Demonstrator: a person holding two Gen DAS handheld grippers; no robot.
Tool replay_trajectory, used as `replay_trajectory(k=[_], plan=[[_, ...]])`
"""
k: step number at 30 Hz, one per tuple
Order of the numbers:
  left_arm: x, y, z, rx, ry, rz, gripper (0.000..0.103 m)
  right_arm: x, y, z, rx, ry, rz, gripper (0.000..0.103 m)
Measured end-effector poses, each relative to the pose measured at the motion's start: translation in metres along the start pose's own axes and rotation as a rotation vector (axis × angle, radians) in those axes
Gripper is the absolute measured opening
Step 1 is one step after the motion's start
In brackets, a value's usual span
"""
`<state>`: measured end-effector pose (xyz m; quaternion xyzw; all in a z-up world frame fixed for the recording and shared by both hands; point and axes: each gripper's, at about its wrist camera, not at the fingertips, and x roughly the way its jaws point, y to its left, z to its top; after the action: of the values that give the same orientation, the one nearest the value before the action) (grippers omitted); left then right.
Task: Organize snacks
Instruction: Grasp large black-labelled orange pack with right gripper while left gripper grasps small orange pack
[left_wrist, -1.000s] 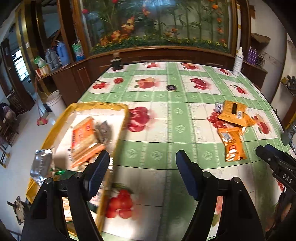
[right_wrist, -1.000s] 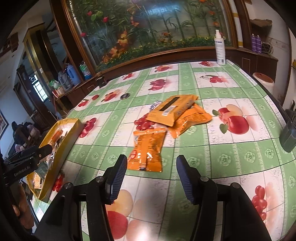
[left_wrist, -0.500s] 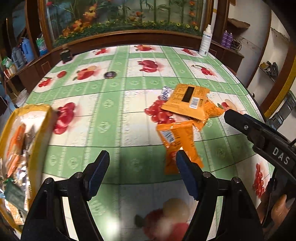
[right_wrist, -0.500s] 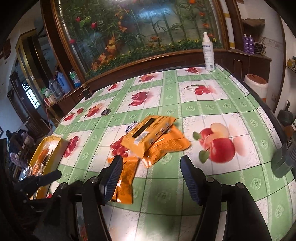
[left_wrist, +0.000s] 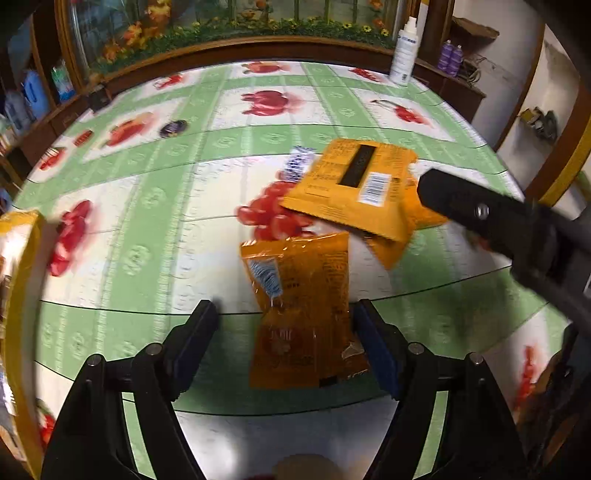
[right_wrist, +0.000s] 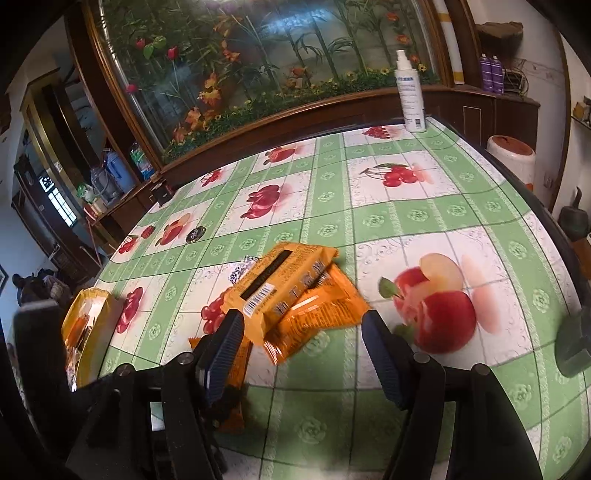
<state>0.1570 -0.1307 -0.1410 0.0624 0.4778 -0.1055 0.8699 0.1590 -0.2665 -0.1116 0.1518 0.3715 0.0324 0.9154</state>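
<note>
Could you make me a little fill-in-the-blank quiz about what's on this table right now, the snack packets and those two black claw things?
1. The loose snack packets on the table are mostly ____ in colour.
2. The flat packet lying on top of the pile shows a black stripe and a white ____ label.
3. Between the left gripper fingers lies one packet, not yet ____.
4. The tall bottle at the table's far edge is ____.

Missing words: orange; barcode; gripped; white
</note>
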Motion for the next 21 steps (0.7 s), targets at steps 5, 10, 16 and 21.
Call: replay_trajectory(k=[5, 10, 16, 21], plan=[[-0.001, 0.036, -0.002, -0.032, -0.018, 0.015, 0.073, 0.026, 0.021, 0.010, -0.041, 0.038, -0.004, 0.072], [-0.002, 0.072, -0.006, -0.074, -0.010, 0.029, 0.072, 0.058, 0.037, 0.018, -0.063, 0.074, -0.058, 0.075], [-0.003, 0.097, -0.009, -0.105, -0.002, 0.037, 0.072, 0.078, 0.057, 0.028, -0.169, 0.081, -0.084, 0.078], [-0.005, 0.115, -0.011, -0.143, -0.007, 0.039, 0.072, 0.080, 0.064, 0.030, -0.209, 0.102, -0.045, 0.078]])
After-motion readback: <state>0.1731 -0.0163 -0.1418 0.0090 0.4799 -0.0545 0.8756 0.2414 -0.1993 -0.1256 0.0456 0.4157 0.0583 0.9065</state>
